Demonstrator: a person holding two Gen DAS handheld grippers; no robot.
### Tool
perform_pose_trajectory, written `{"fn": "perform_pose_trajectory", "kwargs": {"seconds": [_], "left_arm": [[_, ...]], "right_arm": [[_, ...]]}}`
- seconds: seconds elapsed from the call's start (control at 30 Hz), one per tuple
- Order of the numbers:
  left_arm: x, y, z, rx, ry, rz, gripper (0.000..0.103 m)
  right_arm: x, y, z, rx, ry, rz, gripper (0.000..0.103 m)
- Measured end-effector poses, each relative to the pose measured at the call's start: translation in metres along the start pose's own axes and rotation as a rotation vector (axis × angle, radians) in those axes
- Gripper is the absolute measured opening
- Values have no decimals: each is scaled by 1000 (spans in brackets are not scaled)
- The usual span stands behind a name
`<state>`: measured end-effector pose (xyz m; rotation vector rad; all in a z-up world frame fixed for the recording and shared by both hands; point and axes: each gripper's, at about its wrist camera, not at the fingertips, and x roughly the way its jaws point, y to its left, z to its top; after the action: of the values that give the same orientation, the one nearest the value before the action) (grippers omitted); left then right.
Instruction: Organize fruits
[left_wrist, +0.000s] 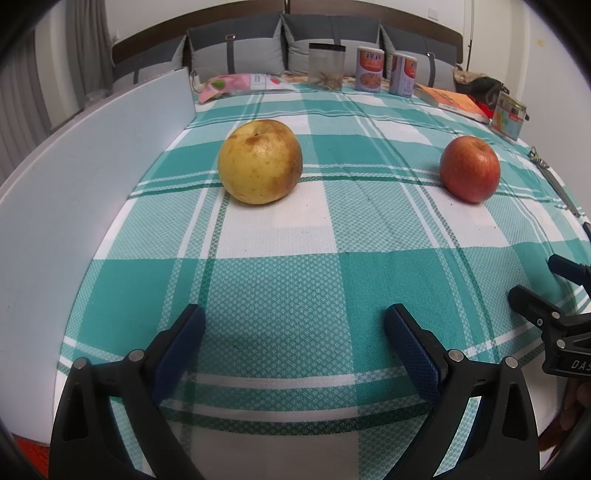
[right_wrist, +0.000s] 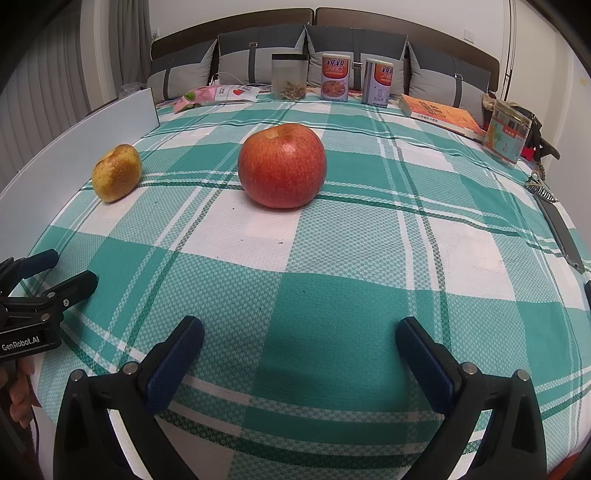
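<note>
A yellow pear with brown blotches sits on the green-and-white checked tablecloth, straight ahead of my left gripper, which is open and empty. A red apple lies to its right. In the right wrist view the red apple lies straight ahead of my right gripper, also open and empty, and the pear sits at the left. Each gripper shows at the other view's edge: the right gripper, the left gripper.
A white board stands along the table's left edge. At the back stand a clear jar, two cans, a pink packet, an orange book and a tin. A phone lies at the right edge.
</note>
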<state>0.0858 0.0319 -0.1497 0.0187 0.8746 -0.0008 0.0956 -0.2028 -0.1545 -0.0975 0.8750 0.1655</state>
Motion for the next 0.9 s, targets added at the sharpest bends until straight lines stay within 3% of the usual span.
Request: {"fn": "perform_pose_trajectory", "kwargs": {"seconds": [0.67,0.77,0.83,0.9], "left_arm": [[0,0,0,-3,-3,-6,99],[0,5,7,1,47,-53,98],[-1,14,18,-16,92,-125,97],[-5,29,35,-51,75,-176,97]], "right_arm": [[0,0,0,0,0,-2,103],[0,0,0,1,2,1,103],[0,0,1,-3,13,7,103],[2,-2,8,-18,63,33,103]]}}
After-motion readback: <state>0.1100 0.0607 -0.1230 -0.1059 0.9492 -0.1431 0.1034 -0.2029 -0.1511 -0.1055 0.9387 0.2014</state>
